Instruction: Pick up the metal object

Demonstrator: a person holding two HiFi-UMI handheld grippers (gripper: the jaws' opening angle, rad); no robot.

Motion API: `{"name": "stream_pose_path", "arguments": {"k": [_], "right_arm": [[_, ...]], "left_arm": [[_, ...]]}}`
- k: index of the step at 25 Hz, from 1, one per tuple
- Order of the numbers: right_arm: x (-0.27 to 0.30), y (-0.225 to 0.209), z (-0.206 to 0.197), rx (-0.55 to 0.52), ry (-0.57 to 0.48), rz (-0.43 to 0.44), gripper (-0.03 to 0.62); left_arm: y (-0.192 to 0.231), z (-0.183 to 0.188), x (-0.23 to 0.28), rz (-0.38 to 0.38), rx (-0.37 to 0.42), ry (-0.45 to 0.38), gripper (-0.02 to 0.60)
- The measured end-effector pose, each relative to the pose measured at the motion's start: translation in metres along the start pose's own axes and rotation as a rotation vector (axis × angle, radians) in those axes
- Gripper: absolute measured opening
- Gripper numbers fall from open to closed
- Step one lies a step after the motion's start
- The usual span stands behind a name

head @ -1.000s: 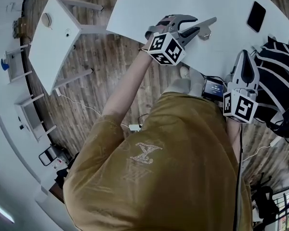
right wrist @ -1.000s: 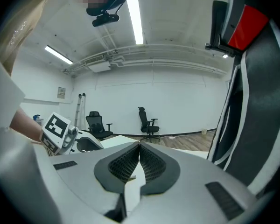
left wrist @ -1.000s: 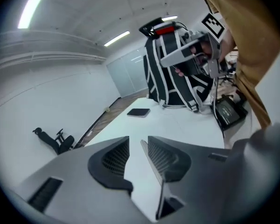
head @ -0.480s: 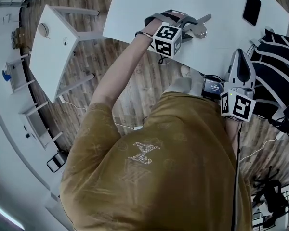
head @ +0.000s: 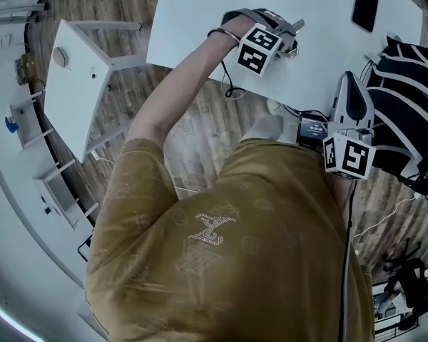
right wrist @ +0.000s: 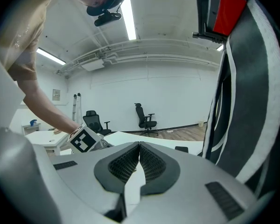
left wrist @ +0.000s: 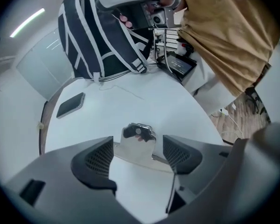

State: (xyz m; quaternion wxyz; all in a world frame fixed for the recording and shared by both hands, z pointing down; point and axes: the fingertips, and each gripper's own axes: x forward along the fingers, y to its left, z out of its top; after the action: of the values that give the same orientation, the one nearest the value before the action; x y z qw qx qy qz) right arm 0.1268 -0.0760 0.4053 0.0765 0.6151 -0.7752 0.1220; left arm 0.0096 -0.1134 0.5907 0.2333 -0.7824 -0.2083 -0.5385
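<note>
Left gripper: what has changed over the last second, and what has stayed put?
The left gripper moved forward from the edge out over the table, and its jaws are opening. The metal object now lies on the table between them, with the pads not touching it, so nothing is gripped yet. The right gripper stayed shut at the person's side, and the phone did not move.

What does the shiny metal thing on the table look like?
The metal object is a flat, mirror-shiny plate with a darker rounded fitting at its far end. It lies flat on the white table, between the opening jaws of the left gripper, whose pads do not press it.
</note>
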Motion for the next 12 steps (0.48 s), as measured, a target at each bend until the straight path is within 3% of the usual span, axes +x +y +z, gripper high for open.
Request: {"name": "stream_pose_path", "arguments": {"k": [12], "right_arm": [[0.005,0.002,-0.01,0.005,0.026,0.008,0.011]], "left_arm": [[0.0,-0.001,0.02,-0.154,0.117,0.076,0.331]]}}
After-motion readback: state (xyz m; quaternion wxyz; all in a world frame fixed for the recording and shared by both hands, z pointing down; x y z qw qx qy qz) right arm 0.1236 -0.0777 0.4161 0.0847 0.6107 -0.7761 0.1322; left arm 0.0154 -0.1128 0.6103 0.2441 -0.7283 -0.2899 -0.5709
